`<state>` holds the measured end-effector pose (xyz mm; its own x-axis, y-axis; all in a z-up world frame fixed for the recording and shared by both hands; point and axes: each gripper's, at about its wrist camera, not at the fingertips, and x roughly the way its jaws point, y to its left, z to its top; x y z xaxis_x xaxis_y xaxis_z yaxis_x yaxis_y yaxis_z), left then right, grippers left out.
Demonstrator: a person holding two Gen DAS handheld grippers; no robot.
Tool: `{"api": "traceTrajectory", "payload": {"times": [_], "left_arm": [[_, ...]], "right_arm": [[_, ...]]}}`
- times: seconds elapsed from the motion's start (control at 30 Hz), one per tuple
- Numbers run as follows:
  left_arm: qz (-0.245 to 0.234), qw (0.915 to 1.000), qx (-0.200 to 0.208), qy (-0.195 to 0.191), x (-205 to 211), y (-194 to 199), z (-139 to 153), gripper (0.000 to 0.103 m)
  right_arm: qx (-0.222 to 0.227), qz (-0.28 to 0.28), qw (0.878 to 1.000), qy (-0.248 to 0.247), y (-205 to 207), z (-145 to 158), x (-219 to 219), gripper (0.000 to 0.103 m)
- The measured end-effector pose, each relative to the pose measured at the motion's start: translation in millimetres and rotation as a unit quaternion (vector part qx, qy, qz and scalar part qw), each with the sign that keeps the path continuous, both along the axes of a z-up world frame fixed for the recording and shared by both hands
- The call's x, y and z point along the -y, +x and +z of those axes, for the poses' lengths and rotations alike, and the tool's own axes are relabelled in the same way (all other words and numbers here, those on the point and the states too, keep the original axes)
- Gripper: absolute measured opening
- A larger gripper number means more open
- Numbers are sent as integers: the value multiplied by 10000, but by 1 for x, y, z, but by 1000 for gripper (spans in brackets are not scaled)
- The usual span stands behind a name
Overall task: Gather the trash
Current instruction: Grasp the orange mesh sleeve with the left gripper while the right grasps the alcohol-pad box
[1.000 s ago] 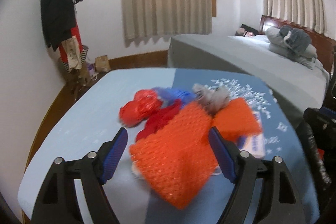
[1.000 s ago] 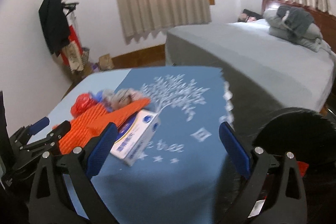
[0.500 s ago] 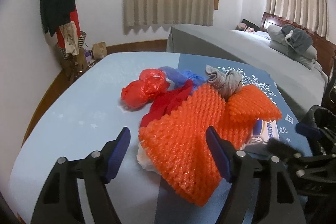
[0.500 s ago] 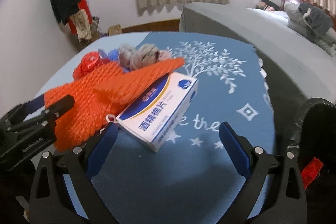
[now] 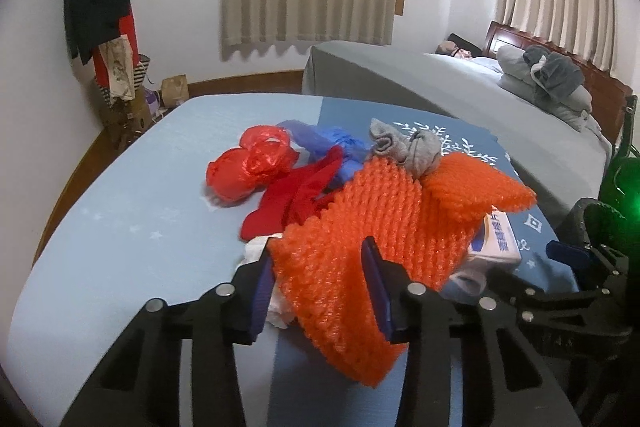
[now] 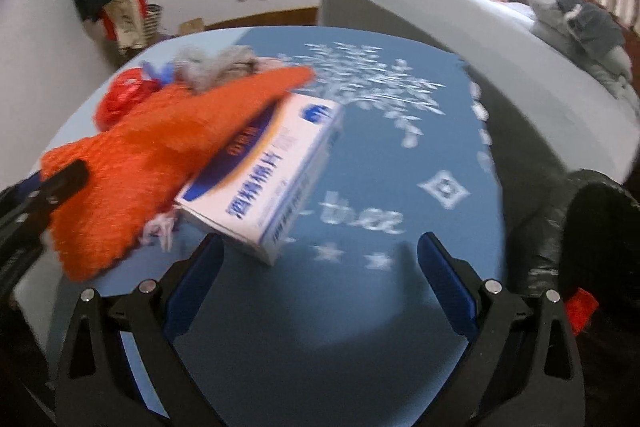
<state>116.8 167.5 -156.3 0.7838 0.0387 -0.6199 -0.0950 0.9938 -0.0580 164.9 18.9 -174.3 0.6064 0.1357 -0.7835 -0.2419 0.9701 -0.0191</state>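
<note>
A pile of trash lies on the blue table (image 5: 132,227). On top is an orange foam net (image 5: 360,227), which also shows in the right wrist view (image 6: 152,155). My left gripper (image 5: 320,287) has its fingers closing around the net's near end, touching it on both sides. A white and blue box (image 6: 272,171) lies under the net; its end shows in the left wrist view (image 5: 494,239). My right gripper (image 6: 320,287) is open and empty, just in front of the box. A red plastic bag (image 5: 252,167), red cloth (image 5: 296,195), blue bag (image 5: 332,147) and grey socks (image 5: 412,147) lie behind.
A black trash bag (image 6: 580,227) stands at the table's right edge. A grey bed (image 5: 460,99) is beyond the table. A coat rack (image 5: 104,7) with clothes stands at the left wall. White crumpled paper (image 5: 260,247) peeks from under the net.
My left gripper has moved forward onto the orange net and its fingers have narrowed around it. My right gripper has moved closer to the box, still open.
</note>
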Motion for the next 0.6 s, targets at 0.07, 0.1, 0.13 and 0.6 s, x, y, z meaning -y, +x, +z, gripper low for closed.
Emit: {"api": "traceTrajectory", "payload": {"times": [0.07, 0.1, 0.13, 0.6], "left_arm": [[-3, 10000, 57, 2, 3, -2, 3, 41], [-2, 10000, 84, -6, 4, -3, 4, 41], [6, 9999, 103, -7, 4, -4, 4, 40], [-7, 9999, 118, -65, 0, -3, 6, 35]], "right_arm": [[34, -123, 9999, -66, 1, 1, 8, 95], [66, -159, 9998, -105, 1, 2, 9, 95], [136, -182, 9996, -158, 0, 4, 11, 95], [143, 14, 9995, 290, 9, 9, -6, 92]]}}
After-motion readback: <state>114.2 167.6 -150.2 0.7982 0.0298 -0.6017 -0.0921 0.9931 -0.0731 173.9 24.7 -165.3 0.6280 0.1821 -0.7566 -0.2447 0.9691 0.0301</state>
